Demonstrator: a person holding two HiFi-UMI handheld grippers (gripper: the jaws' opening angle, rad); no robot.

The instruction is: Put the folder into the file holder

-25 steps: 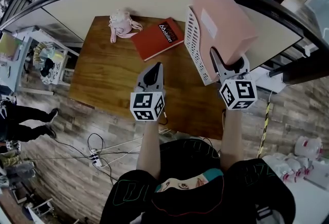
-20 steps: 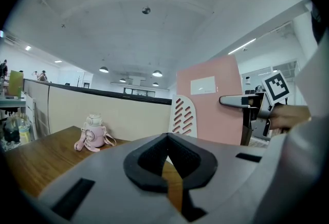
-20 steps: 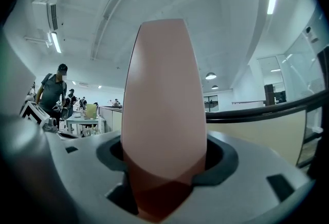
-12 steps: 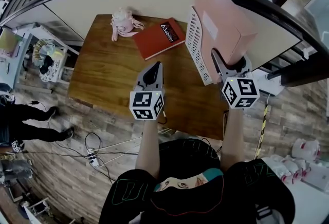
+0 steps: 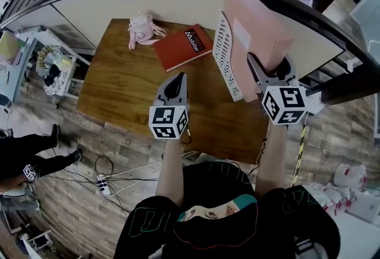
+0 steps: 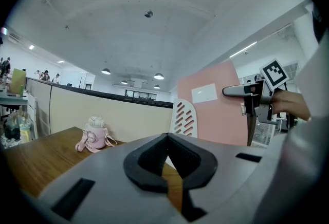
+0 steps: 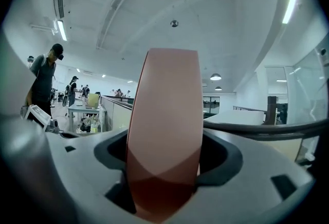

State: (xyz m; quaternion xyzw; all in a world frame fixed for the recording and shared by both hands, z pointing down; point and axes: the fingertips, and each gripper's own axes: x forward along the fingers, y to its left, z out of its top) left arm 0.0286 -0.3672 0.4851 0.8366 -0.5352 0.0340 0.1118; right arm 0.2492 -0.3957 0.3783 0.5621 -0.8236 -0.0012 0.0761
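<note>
Now the right gripper (image 5: 270, 68) is letting go. Its jaws have just been opening and stand wide, with the spine of the pink folder (image 5: 258, 20) between them but, as far as the right gripper view shows, no longer squeezed. Compared with a second ago, this gripper's marker cube looks larger in the head view, so the hand has lifted a little. The folder has kept its place, upright against the inner side of the white slotted file holder (image 5: 224, 50). I judge that the folder now rests in the file holder by itself and the task is nearly done. What remains is to draw the gripper straight back off the spine without dragging the folder out or tipping the file holder. Left of the file holder, the left gripper (image 5: 178, 81) hovers over the bench (image 5: 119, 85), jaws together and empty. A red book (image 5: 183, 45) lies near the file holder's left side, and a pink bottle (image 5: 140, 29) stands further left.
</note>
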